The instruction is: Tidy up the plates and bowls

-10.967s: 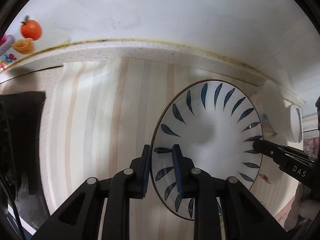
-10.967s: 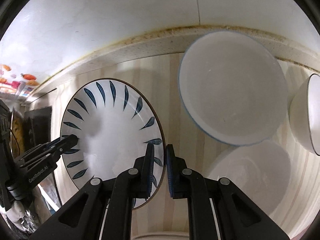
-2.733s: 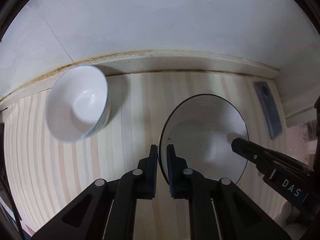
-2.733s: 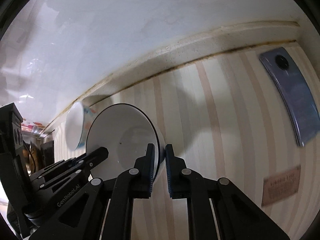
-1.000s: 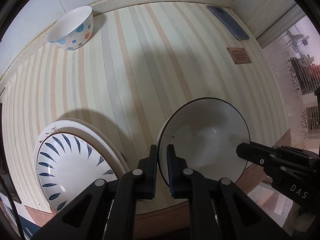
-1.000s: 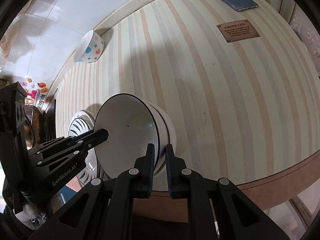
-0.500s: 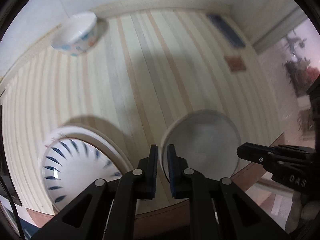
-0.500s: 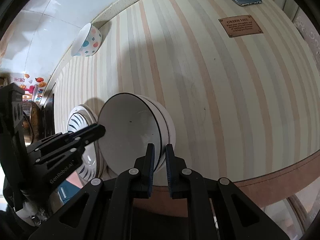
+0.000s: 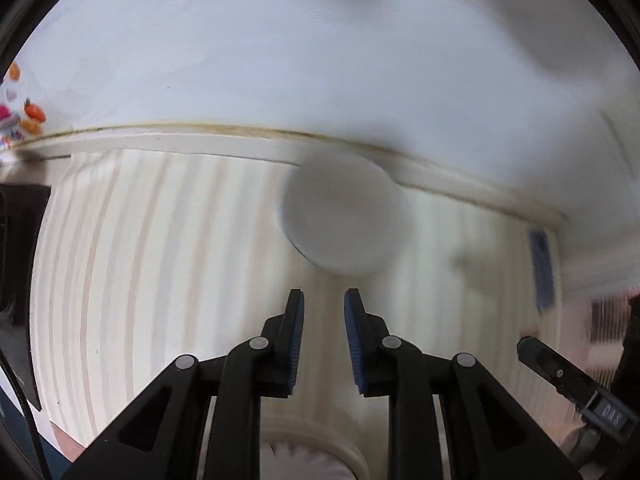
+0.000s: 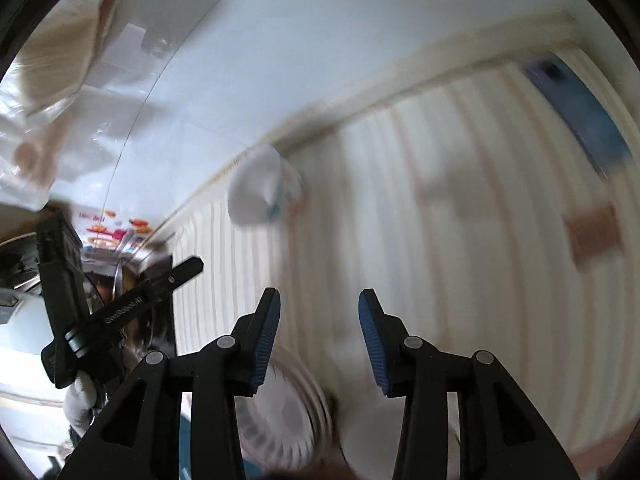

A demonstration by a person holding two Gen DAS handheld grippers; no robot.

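Note:
Both views are blurred by motion. A white bowl with coloured dots (image 9: 340, 216) stands on the striped mat near the back wall; it also shows in the right wrist view (image 10: 264, 188). My left gripper (image 9: 323, 312) is open and empty, just in front of that bowl. My right gripper (image 10: 318, 312) is open and empty above the mat. A stack of plates with a blue leaf pattern (image 9: 308, 456) lies below the left fingers near the front edge, and shows in the right wrist view (image 10: 280, 420). A white bowl (image 10: 372, 440) sits next to it, partly hidden.
A blue phone (image 10: 576, 108) lies at the back right of the mat, also in the left wrist view (image 9: 542, 272). A brown label (image 10: 592, 236) is on the mat. A white wall rises behind. Dark objects (image 9: 20, 240) stand at the left.
Both grippers have let go of the black-rimmed white bowl and opened. Both have swung up and toward the dotted bowl at the back wall.

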